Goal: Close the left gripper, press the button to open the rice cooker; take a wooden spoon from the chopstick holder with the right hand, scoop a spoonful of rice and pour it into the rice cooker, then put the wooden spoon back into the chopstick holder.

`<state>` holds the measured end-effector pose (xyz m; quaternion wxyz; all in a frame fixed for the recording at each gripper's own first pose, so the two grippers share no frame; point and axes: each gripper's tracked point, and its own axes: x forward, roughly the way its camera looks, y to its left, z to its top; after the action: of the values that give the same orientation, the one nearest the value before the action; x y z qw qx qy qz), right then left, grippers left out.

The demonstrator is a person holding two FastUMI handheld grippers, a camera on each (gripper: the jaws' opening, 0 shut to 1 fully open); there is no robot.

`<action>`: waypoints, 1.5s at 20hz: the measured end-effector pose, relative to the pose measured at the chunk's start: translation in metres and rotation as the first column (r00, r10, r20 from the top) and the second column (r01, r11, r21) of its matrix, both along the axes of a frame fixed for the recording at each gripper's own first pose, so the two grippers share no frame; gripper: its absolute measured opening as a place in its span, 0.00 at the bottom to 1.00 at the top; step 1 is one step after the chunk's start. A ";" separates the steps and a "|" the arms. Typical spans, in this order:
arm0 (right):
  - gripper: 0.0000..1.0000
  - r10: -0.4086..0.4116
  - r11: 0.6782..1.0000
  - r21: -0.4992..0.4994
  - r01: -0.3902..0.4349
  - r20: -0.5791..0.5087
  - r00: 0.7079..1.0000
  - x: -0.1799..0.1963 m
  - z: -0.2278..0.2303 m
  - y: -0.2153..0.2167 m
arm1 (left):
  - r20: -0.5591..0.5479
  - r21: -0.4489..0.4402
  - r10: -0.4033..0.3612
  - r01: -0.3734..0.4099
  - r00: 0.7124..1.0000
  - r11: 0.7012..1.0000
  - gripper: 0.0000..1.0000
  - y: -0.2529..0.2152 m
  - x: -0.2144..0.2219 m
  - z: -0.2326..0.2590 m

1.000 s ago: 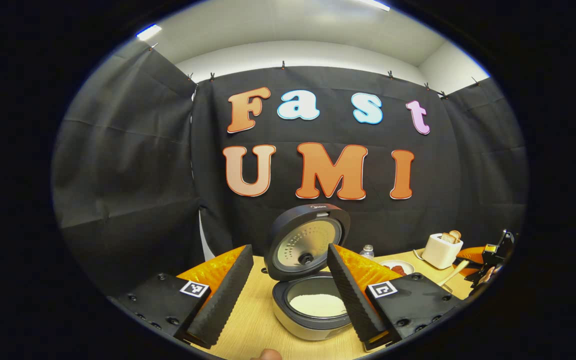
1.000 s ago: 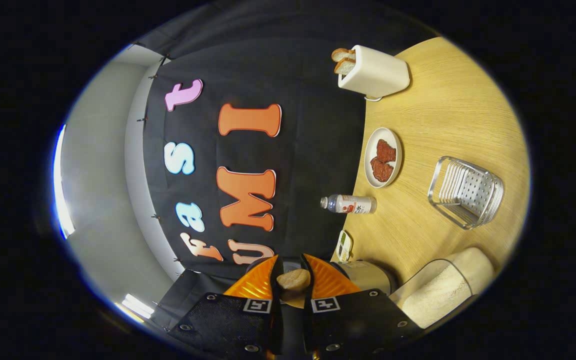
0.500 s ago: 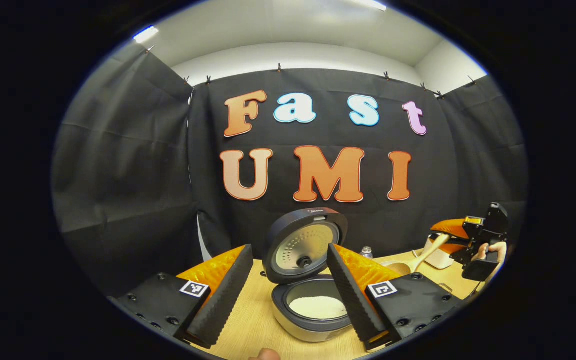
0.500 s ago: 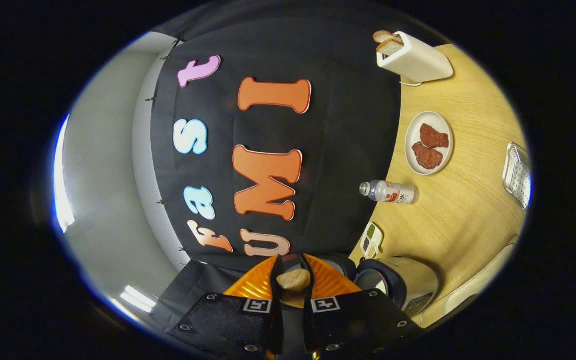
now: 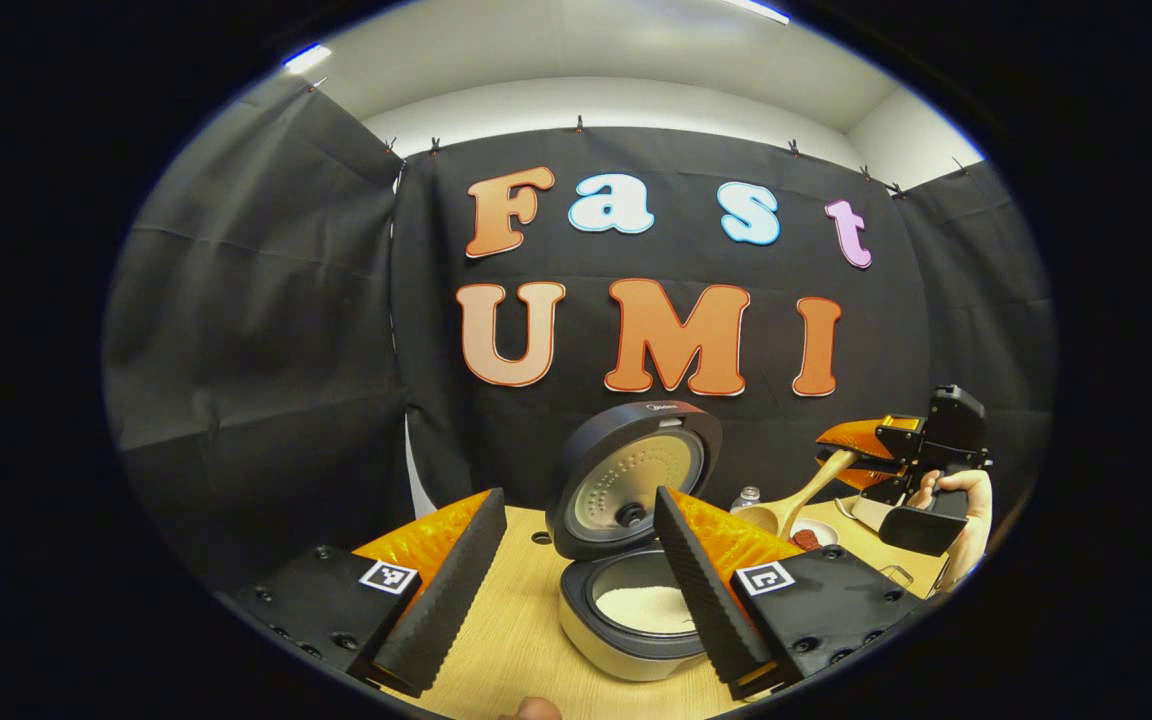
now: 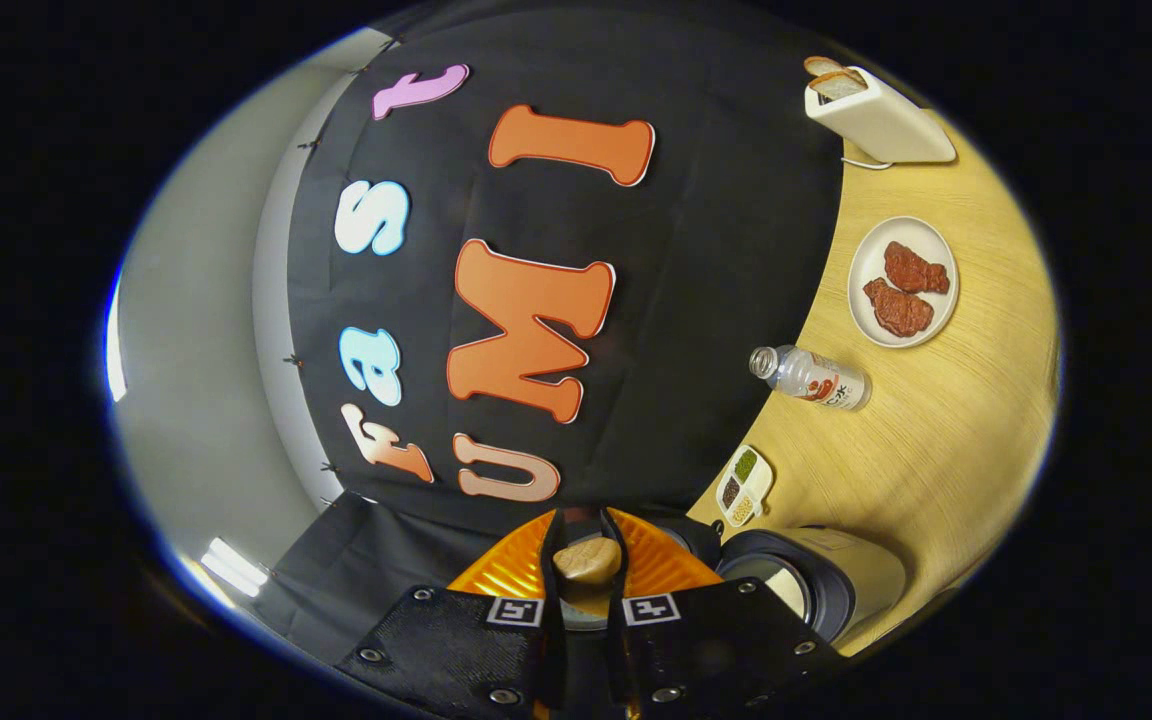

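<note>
Left gripper low over the tabletop, jaws spread wide and holding nothing, framing the rice cooker. Lid swung up against the booth wall, white rice lying in the inner pot; right side of the pot cut off behind the near finger.

Off to the right in the left gripper view, right gripper held aloft by a hand, tipped on its side, jaws clenched on the handle of the wooden spoon. Bowl of the spoon hanging lower left, beside the open lid and above the tabletop; contents of the bowl too small to make out, possibly rice.

In the right gripper view, scene rolled sideways; end of the spoon handle pinched between the fingers, rest of the spoon hidden behind them. Cooker partly visible at the lower edge. Bottle, plate with two red-brown pieces, toaster with bread, small divided dish on the tabletop.
</note>
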<state>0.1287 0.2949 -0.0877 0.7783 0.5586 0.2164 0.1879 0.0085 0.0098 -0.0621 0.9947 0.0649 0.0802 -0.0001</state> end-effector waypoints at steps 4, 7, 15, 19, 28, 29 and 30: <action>0.14 -0.011 0.998 -0.064 0.013 0.029 1.000 0.008 -0.003 0.005 | -0.011 0.003 0.001 -0.001 1.000 1.000 1.00 0.004 0.005 -0.008; 0.14 -0.010 0.994 -0.109 0.016 0.060 0.998 0.008 0.000 0.007 | -0.015 0.003 0.003 -0.003 1.000 1.000 1.00 0.007 0.008 -0.012; 0.14 0.026 0.979 -0.204 0.001 0.130 0.991 0.001 0.014 0.020 | -0.016 -0.002 0.005 -0.005 1.000 1.000 1.00 0.012 0.006 -0.016; 0.14 0.049 0.971 -0.239 -0.009 0.162 0.986 -0.004 0.021 0.031 | -0.010 -0.004 0.014 -0.014 1.000 1.000 1.00 0.018 0.005 -0.016; 0.14 0.119 0.945 -0.325 -0.039 0.231 0.965 -0.016 0.032 0.046 | -0.008 -0.027 0.014 -0.015 1.000 1.000 1.00 0.026 0.000 -0.017; 0.14 0.123 0.940 -0.339 -0.035 0.239 0.963 -0.017 0.033 0.046 | -0.009 -0.027 0.013 -0.013 1.000 1.000 0.99 0.026 0.001 -0.017; 0.14 0.126 0.936 -0.352 -0.032 0.247 0.961 -0.017 0.034 0.046 | -0.009 -0.028 0.013 -0.014 1.000 1.000 0.99 0.026 0.000 -0.018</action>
<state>0.1114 0.3413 -0.0537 0.8776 0.3744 0.1618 0.2518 0.0089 0.0357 -0.0798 0.9951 0.0505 0.0851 0.0052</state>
